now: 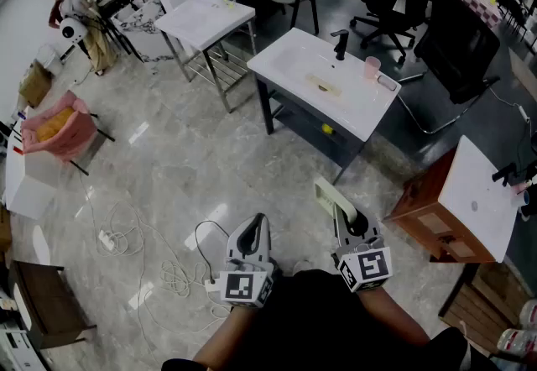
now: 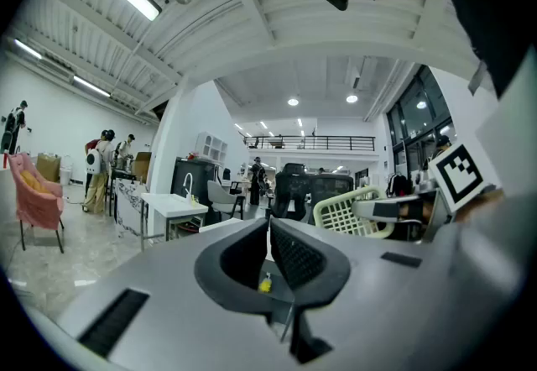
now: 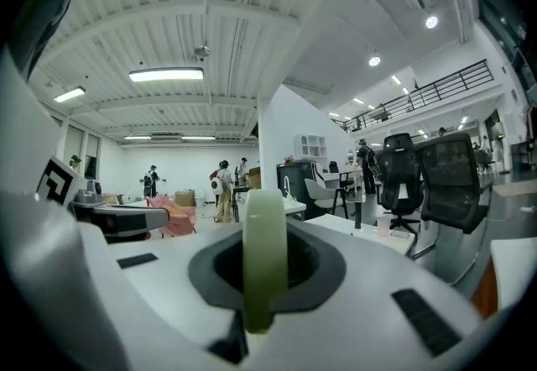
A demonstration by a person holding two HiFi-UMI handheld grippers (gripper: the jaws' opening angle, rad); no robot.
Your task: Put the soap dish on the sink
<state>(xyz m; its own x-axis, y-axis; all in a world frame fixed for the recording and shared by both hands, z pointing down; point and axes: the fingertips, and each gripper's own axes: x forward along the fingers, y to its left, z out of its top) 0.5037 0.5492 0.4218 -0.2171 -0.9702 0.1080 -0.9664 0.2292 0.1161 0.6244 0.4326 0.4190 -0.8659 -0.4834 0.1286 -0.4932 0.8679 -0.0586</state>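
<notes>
Right hand-held gripper [image 1: 342,214] is clamped on the pale green soap dish [image 3: 264,252], held edge-on and about level. My left hand-held gripper [image 2: 269,231] is closed with nothing in it. I judge this the carrying step: the sink [image 1: 289,59] stands well ahead, so next I must step closer and set the dish on its surface.
</notes>
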